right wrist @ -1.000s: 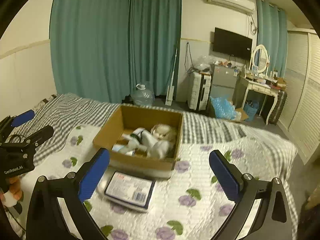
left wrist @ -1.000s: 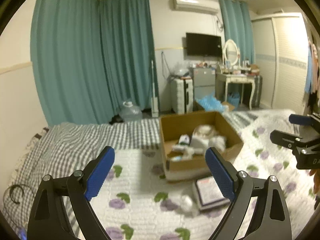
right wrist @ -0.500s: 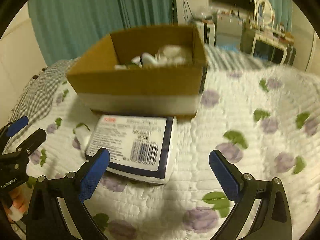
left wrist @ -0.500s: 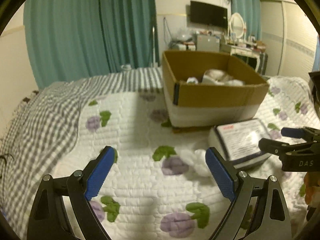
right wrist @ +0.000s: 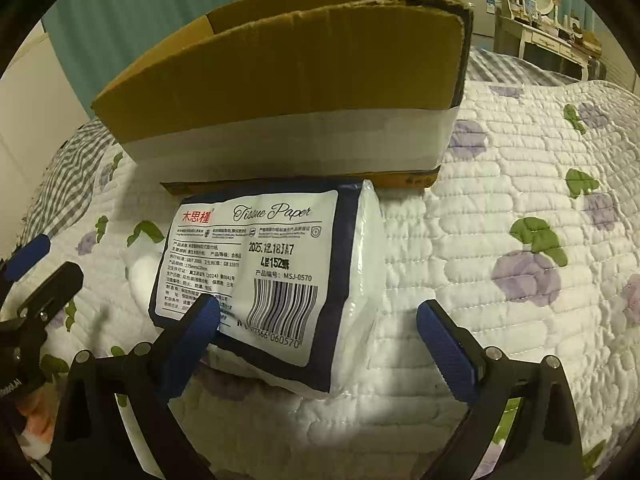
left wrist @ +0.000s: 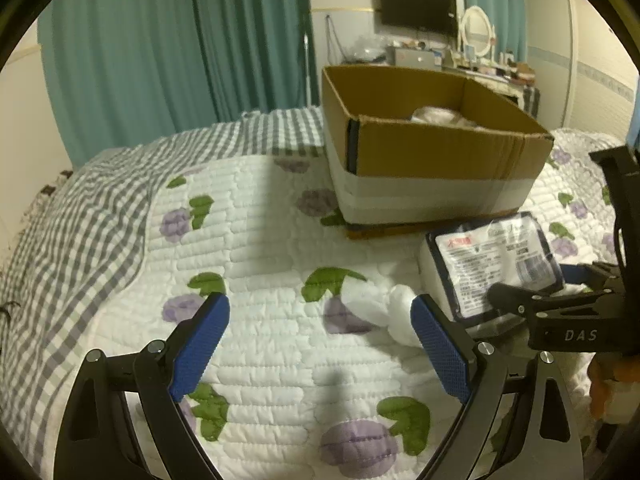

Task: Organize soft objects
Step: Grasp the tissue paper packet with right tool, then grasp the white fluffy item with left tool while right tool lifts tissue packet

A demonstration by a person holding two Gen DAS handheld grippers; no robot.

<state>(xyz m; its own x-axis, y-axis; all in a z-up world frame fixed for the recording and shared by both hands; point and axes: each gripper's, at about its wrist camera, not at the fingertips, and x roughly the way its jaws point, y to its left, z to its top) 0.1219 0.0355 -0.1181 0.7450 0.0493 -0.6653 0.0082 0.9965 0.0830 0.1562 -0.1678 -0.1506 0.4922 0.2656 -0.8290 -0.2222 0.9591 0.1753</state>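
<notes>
A tissue paper pack [right wrist: 276, 280] with a white and navy label lies on the quilt just in front of a cardboard box [right wrist: 292, 92]. My right gripper [right wrist: 318, 324] is open and low, its jaws either side of the pack's near end, the left pad over the label. In the left wrist view the pack [left wrist: 492, 260] lies right of centre and the box [left wrist: 432, 160] holds white soft things [left wrist: 440, 114]. A small white soft object [left wrist: 384, 308] lies on the quilt by my open left gripper [left wrist: 320, 336], just inside its right pad.
The bed carries a white quilt with purple flowers [left wrist: 280, 360] and a grey checked blanket [left wrist: 80, 220] on the left. Teal curtains [left wrist: 180, 40] hang behind. A dressing table [left wrist: 492, 68] and a TV stand far off.
Both grippers have dropped low and moved forward over the bed. The right one has closed in on the tissue pack; the left one has neared the small white object. Both stay open.
</notes>
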